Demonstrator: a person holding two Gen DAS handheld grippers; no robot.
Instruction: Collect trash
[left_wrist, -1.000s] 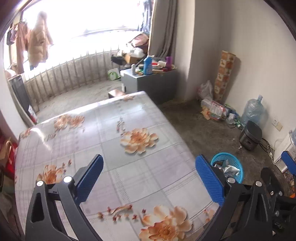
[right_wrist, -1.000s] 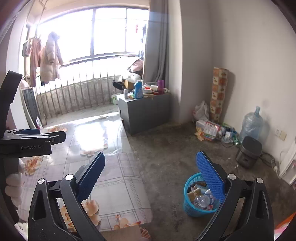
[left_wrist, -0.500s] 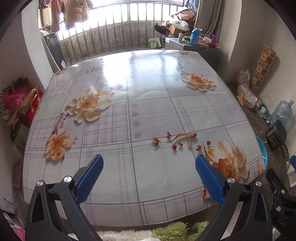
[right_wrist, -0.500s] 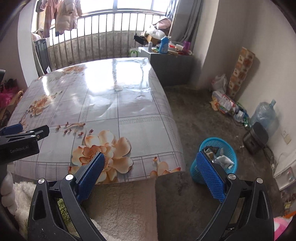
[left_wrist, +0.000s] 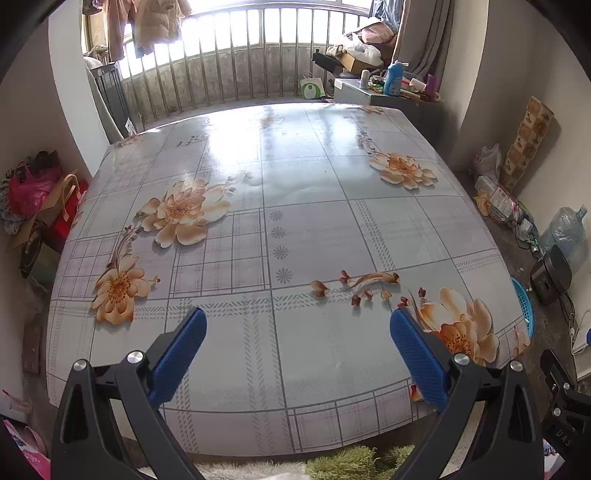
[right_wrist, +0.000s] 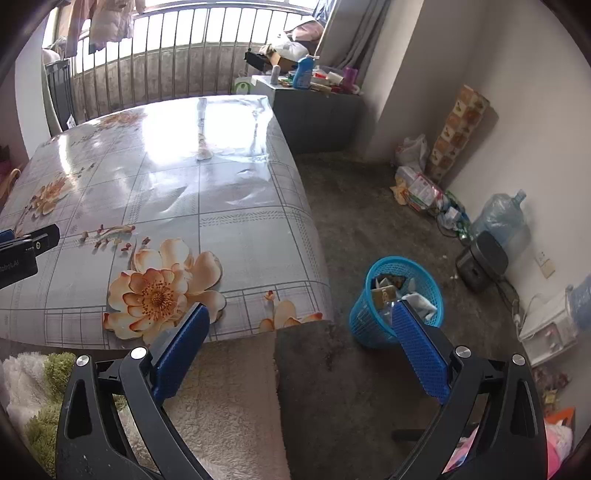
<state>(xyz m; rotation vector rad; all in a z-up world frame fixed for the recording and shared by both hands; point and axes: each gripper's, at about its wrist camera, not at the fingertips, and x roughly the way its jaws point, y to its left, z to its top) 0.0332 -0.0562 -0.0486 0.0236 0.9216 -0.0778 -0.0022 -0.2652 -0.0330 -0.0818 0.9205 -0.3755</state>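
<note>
Left wrist view over table (left_wrist: 295, 221), right beside it, both sharing basket (right_wrist: 399, 295)

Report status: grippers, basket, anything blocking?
Left gripper open, empty, over the table. Right gripper open, empty. Blue basket on floor beside table, holding trash. Nothing blocking it.

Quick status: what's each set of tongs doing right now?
Left tongs: open, empty, over the table.
Right tongs: open, empty, near the basket.

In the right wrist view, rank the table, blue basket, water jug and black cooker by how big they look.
1. Table
2. Blue basket
3. Water jug
4. Black cooker, close to the jug; both sit farther away, so unsure.
</note>
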